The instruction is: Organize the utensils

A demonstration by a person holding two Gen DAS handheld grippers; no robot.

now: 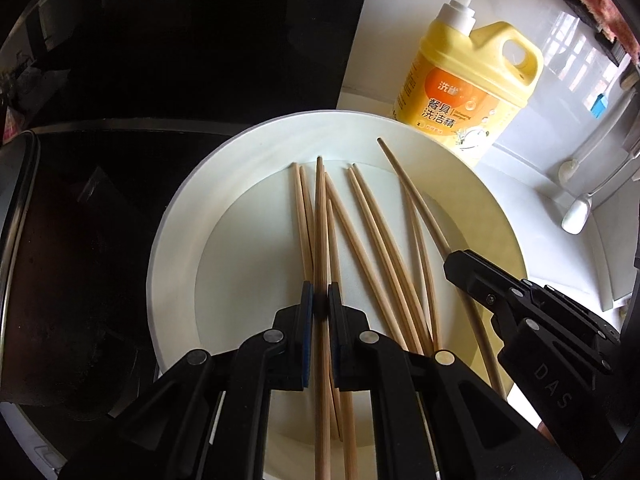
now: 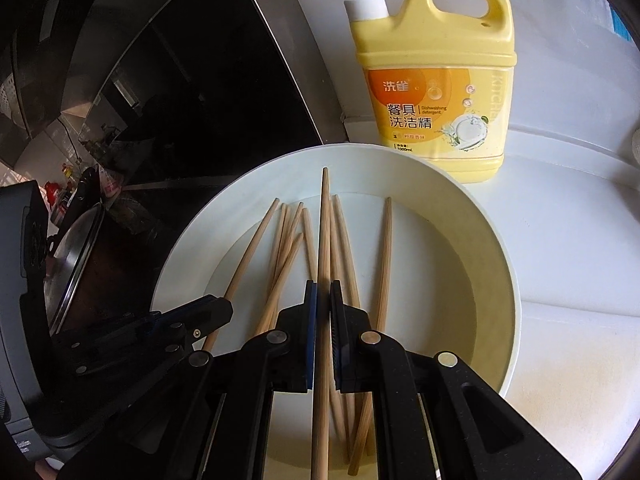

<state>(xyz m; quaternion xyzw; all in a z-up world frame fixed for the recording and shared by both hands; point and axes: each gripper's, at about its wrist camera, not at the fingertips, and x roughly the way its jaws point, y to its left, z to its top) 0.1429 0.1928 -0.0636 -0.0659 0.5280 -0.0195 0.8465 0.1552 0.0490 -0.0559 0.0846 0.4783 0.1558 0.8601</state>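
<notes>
Over a white plate (image 1: 176, 240), on a white counter (image 2: 568, 216), both grippers are held pointing steeply down. The left gripper (image 1: 320, 300) is clenched on one chopstick (image 1: 320, 208), which is seen in the left wrist view running from 6 o'clock up to 12 o'clock between the blue pads (image 1: 307, 300). The right gripper (image 2: 323, 300) is likewise clenched on its own chopstick (image 2: 325, 216), shown in the right wrist view lying straight along the 12-to-6 line, its tip reaching near the plate's far rim.

The loose chopsticks (image 1: 372, 240) are spread in the plate's well, fanned from 11 to 1 o'clock in the left view, some crossing at their near ends. One (image 2: 386, 248) is set apart at about 1 o'clock in the right view.

In the left view the right gripper is seen at 4 o'clock; in the right view the left gripper is seen at 8 o'clock.

A yellow detergent jug (image 2: 436, 92) with a white pump (image 2: 362, 0) is stood just beyond the plate at 1 o'clock. A dark hob (image 1: 120, 80) is seen at 10 o'clock.
</notes>
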